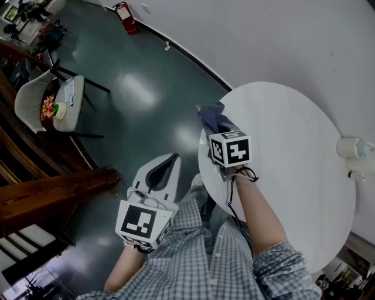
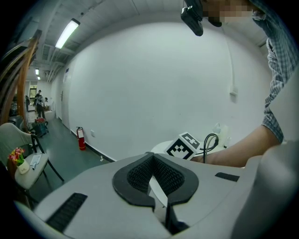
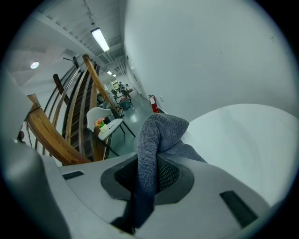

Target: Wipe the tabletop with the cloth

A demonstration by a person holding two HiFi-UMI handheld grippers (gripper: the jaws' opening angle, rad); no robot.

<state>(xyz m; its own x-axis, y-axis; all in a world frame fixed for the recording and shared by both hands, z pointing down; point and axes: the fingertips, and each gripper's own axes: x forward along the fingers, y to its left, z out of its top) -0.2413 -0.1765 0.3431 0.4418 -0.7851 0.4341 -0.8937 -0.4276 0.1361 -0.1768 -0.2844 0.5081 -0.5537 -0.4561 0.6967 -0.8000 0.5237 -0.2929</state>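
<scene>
A blue-grey cloth [image 1: 212, 119] sits at the left rim of the round white table [image 1: 293, 158]. My right gripper [image 1: 218, 128] is shut on that cloth, above the table's edge. In the right gripper view the cloth [image 3: 159, 133] runs up between the jaws of the right gripper [image 3: 145, 173] and folds over toward the tabletop [image 3: 233, 135]. My left gripper [image 1: 167, 163] hangs off the table over the dark floor, near my body. Its jaws are shut with nothing between them, as the left gripper view [image 2: 153, 164] also shows.
White containers [image 1: 355, 149] stand at the table's right rim by the wall. A white chair [image 1: 53, 105] with flowers, a wooden stair rail [image 1: 53, 193] and a red fire extinguisher [image 1: 125, 17] lie off to the left across the floor.
</scene>
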